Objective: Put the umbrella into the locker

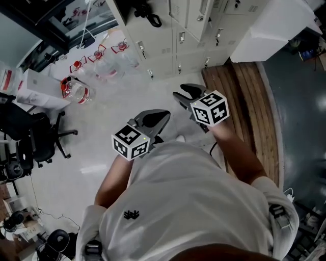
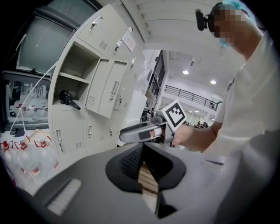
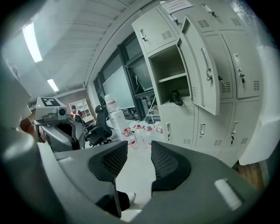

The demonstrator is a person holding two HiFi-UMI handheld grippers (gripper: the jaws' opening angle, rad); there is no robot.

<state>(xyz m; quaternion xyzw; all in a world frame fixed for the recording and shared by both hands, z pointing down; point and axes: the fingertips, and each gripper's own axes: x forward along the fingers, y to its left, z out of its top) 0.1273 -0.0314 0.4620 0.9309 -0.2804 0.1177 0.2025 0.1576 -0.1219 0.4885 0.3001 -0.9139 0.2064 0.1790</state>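
A black folded umbrella (image 2: 68, 98) lies on the lower shelf of the open locker compartment (image 2: 78, 74), also seen as the umbrella (image 3: 176, 97) in the right gripper view and at the top of the head view as the umbrella (image 1: 147, 11). The locker door (image 3: 201, 65) stands swung open. Both grippers are held in front of the person's chest, well short of the lockers. My left gripper (image 2: 142, 148), (image 1: 153, 121) is shut with nothing in it. My right gripper (image 3: 139, 148), (image 1: 186, 93) is open and empty.
Several clear water bottles with red caps (image 1: 102, 63) stand on the pale floor left of the lockers. A black office chair (image 1: 35, 137) is at the left. A wooden platform (image 1: 244, 102) and a white cabinet (image 1: 275, 28) lie to the right.
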